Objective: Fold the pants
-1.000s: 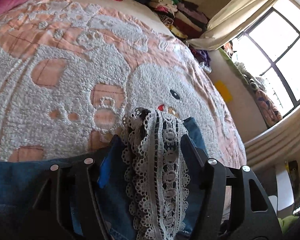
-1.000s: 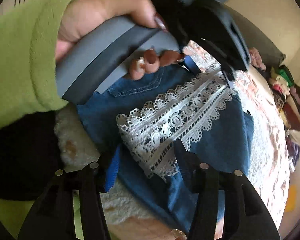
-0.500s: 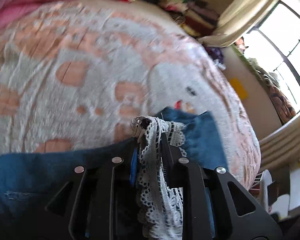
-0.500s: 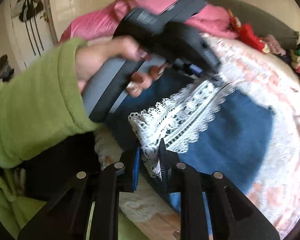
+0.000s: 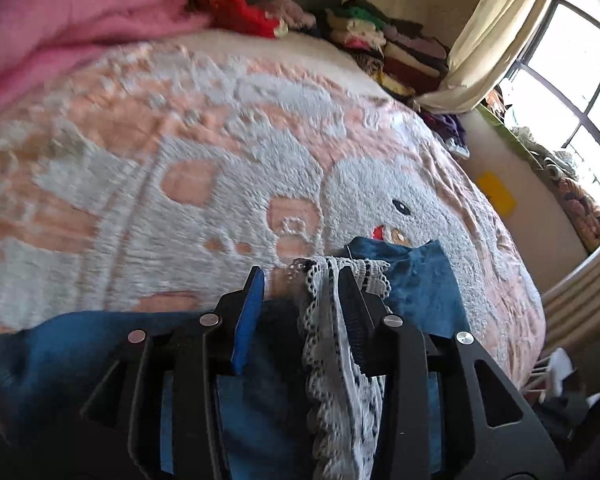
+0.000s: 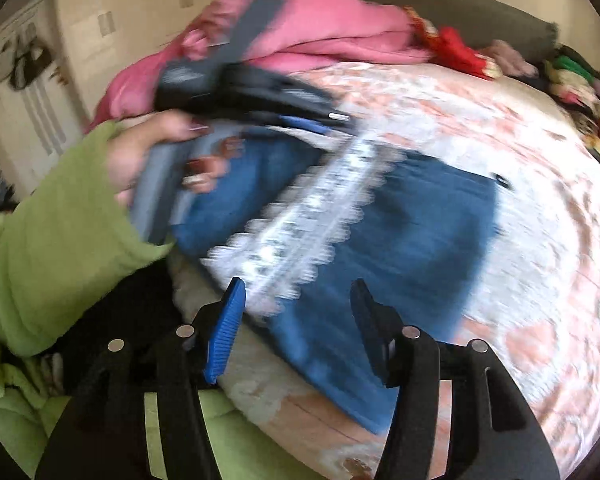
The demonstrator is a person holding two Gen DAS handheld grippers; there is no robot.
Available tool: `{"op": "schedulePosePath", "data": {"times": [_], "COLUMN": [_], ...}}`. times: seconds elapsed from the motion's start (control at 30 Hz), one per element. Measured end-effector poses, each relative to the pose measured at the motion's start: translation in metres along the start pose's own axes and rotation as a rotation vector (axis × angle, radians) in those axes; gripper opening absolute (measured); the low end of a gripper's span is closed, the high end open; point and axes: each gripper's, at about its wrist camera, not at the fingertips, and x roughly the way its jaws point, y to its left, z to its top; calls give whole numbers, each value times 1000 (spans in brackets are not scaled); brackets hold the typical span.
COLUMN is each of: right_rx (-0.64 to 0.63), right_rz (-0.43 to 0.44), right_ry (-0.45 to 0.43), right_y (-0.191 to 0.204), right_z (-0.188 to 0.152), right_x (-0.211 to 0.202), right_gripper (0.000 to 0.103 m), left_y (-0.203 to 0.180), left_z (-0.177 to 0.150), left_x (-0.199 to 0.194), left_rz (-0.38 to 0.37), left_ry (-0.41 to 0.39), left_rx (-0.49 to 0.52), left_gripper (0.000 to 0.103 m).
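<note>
A bed [image 5: 228, 148] is covered by a pink-and-white plush blanket [image 6: 480, 128]; clothes [image 5: 384, 44] are piled at its far edge, beside a curtained window [image 5: 572, 80]. No writing can be read. The pants [image 6: 412, 232], blue with lace, lie at the near edge. The left gripper [image 5: 300, 280] is opening, lace draped against one finger. The right gripper [image 6: 298, 292] is opening, nothing gripped.

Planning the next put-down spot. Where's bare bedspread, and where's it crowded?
Free: the wide bedspread stretch between the jeans and the pink blanket, plus its right side toward the window wall. Crowded: the clothes pile along the far edge, and the near edge, where the jeans lie.
</note>
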Motion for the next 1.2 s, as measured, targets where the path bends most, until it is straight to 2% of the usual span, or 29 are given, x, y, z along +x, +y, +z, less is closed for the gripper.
{"op": "schedulePosePath", "data": {"times": [0.1,0.2,0.27,0.37,0.43,0.47,0.57,0.7,0.77,0.8,0.9,1.07,1.1,1.13,1.17,1.2], "right_rx": [43,54,61,62,76,94,112,121,140,149,171,194,188,183,176,165], "right_rz": [-32,-34,-53,-112,-119,-117,-113,-105,-93,-97,-137,-181,-187,-190,-195,-195], "right_ry": [8,22,55,135,137,132,120,115,96,74,15,-43,-55,-61,-66,-71], "right_y": [-16,-19,-21,-24,-30,-33,-37,-37,-39,-41,-46,-55,-56,-57,-58,-58], "right_z": [-10,-21,-25,-45,-55,-58,-63,-63,-59,-58,-54,-42,-37,-35,-29,-21], "right_x": [-1,4,13,24,23,21,16,10,0,-7,-25,-42,-45,-46,-45,-44], "right_gripper": [53,53,53,53,52,52,52,53,54,57,75,79,79,79,79,79], "left_y": [-11,-33,-47,-59,-60,-59,-51,-50,-49,-51,-51,-58,-62,-64,-66,-70], "left_z": [-13,-38,-54,-81,-95,-98,-95,-95,-94,-94,-94,-93,-93,-94,-94,-96], "left_x": [-22,-39,-38,-26,-17,-17,-18,-24,-32,-35,-46,-59,-61,-61,-62,-61], "left_rz": [7,18,43,96,135,140,124,127,121,119,118,106,106,108,103,91], "left_ry": [-28,-7,30,126,182,189,194,179,162,158,139,111,107,104,104,109], "left_rx": [47,140,199,274,295,296,265,253,238,234,228,225,233,235,238,244], "left_gripper": [22,20,20,21,24,28,31,33,39,41,48,49,49,37,20,15]}}
